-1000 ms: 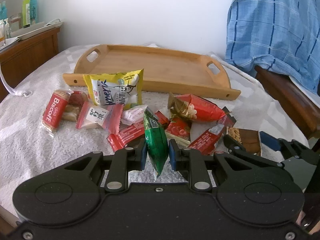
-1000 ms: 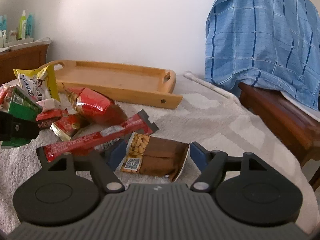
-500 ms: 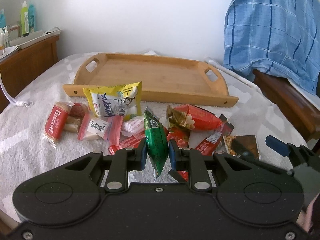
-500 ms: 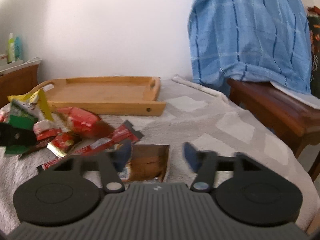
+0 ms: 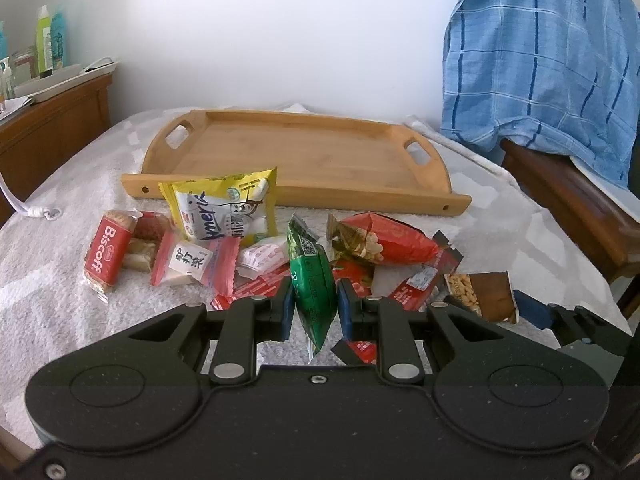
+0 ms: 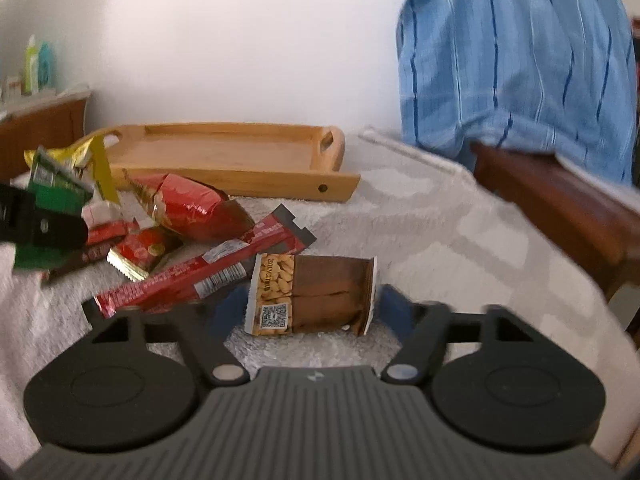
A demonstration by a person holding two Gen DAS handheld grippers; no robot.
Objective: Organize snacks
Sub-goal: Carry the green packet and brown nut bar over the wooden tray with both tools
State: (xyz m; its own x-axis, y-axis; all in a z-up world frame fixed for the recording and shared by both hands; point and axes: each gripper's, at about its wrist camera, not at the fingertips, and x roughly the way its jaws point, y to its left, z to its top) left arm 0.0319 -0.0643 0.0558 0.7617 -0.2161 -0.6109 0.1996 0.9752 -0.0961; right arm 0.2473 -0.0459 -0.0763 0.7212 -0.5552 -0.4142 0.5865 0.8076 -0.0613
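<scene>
1. On the grey-and-white towelled surface, loose snack packets lie in a heap before the empty bamboo tray.
2. The left gripper is clenched on an upright green foil packet.
3. The right gripper has just been closing; its blue pads flank the brown peanut-bar packet; contact cannot be told.

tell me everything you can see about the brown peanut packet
The brown packet is a flat, glossy wrapper with a peanut picture and a QR code at its left end and a pale crimped seal at its right. It lies flat on the white towel, beside a long red bar. The right gripper straddles it, jaws just closing, pads not clearly pressing yet.
</scene>
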